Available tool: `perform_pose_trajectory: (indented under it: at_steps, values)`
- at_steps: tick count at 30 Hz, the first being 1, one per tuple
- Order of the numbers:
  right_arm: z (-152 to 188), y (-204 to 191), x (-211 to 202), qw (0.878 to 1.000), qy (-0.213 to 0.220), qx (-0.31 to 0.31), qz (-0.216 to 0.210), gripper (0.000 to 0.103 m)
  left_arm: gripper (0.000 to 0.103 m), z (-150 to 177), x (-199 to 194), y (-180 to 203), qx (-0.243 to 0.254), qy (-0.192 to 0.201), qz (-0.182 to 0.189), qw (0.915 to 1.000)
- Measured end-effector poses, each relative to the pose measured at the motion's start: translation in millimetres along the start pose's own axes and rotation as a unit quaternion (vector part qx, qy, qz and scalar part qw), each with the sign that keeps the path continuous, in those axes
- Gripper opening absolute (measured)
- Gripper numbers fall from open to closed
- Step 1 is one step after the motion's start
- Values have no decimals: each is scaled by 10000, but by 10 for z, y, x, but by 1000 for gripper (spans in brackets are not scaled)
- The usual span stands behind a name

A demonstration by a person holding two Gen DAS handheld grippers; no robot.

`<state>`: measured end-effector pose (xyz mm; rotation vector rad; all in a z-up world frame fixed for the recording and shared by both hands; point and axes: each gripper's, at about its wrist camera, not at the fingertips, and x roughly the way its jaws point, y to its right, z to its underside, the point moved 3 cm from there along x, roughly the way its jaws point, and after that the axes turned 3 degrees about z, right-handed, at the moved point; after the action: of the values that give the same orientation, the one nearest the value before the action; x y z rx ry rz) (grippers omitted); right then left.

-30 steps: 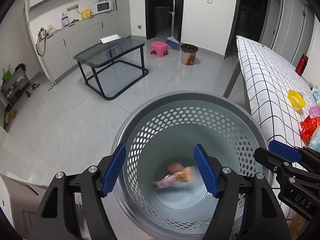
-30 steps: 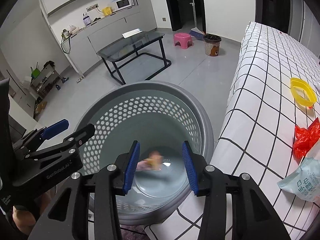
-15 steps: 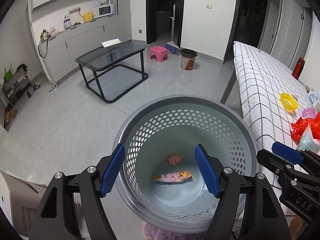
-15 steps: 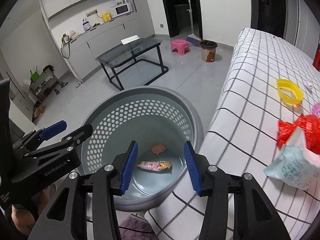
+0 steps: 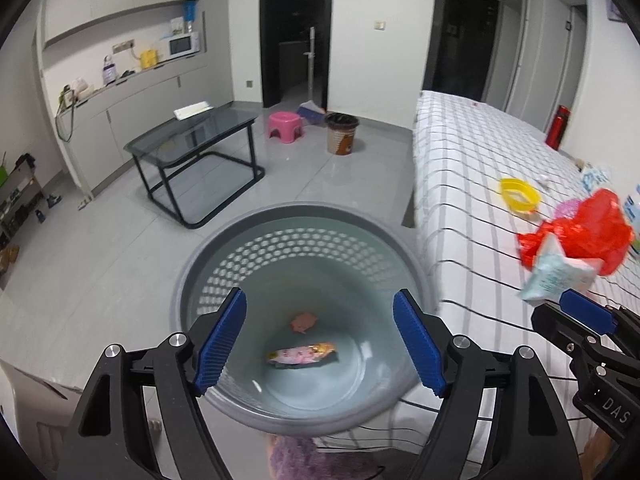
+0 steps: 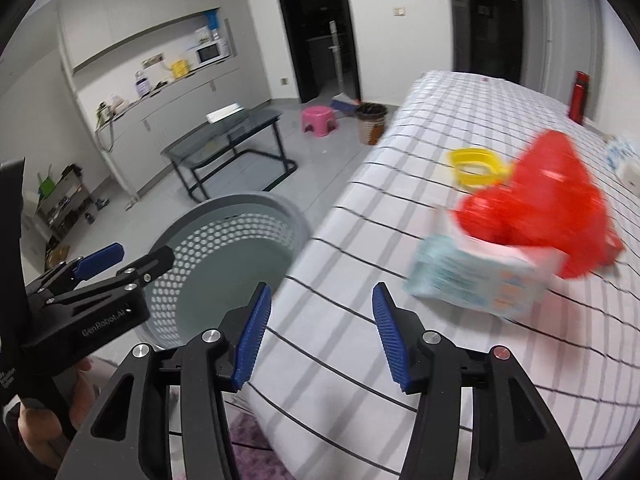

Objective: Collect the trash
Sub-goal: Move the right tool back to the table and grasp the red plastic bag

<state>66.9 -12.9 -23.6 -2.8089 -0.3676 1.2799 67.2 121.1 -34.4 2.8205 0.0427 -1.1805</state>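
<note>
A grey perforated basket stands on the floor beside the bed; it also shows in the right wrist view. Inside lie a pink snack wrapper and a small pink crumpled scrap. My left gripper is open and empty above the basket. My right gripper is open and empty over the checked bed cover. Ahead of it lie a pale blue wipes pack and a red plastic bag, both blurred. Both also show in the left wrist view, the pack under the bag.
A yellow ring-shaped dish lies on the bed behind the red bag. A glass table, a pink stool and a small brown bin stand on the floor farther off. A purple mat lies below the basket.
The wrapper has fallen and come to rest on the basket floor. My right gripper has swung right, off the basket and over the bed toward the wipes pack and red bag. Left gripper has risen slightly.
</note>
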Motion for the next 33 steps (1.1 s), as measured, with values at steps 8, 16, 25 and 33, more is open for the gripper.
perform_pose_trajectory:
  at_steps: [8,16,25,33]
  values:
    - [251,650,-302,9976,141,420,535,52,75,73,-23,486,294,-22,288,9992]
    - [311,1167,-502,9926,384,803,829,54,75,130,0,963,592,-75,507,9969]
    - [52,1352,-534,9912,686,751,844,63,75,64,27,1199,663,-69,538,9963]
    - [-280,1219,-401,9926,841,344,810,77,75,-7,51,1191,585,-47,494,9971]
